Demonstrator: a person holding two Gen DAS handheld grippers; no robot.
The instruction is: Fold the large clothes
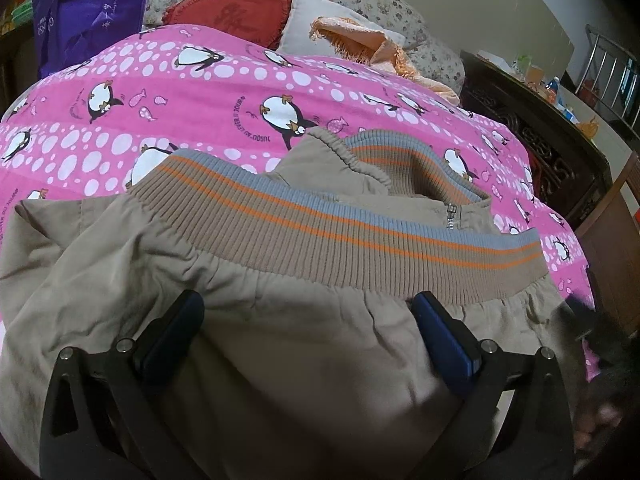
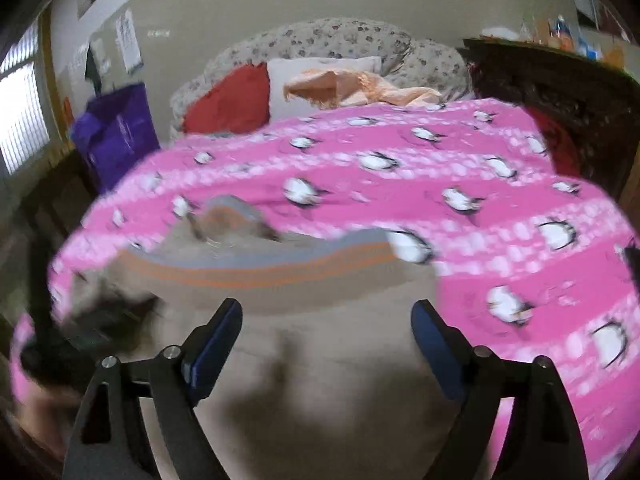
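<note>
Here, a beige jacket [image 1: 280, 344] with a ribbed hem band striped in grey and orange lies spread on a bed, on top of a pink penguin-print bedspread [image 1: 224, 92]; its zipper pull [image 1: 452, 213] shows near the collar; the left tongs [image 1: 308, 312] stand spread wide just above the cloth below the hem band, gripping nothing, though whether their blue pads brush the fabric I cannot tell; the right tongs [image 2: 326, 320] likewise gape wide over the jacket [image 2: 320, 380], released, with nothing clamped between them, in a view smeared by blur; beyond the bedspread [image 2: 400, 184] sit a red heart-shaped cushion [image 1: 236, 12], a pale pillow [image 1: 320, 20], an orange fringed cloth [image 1: 360, 40] and a purple bag [image 1: 88, 4].
</note>
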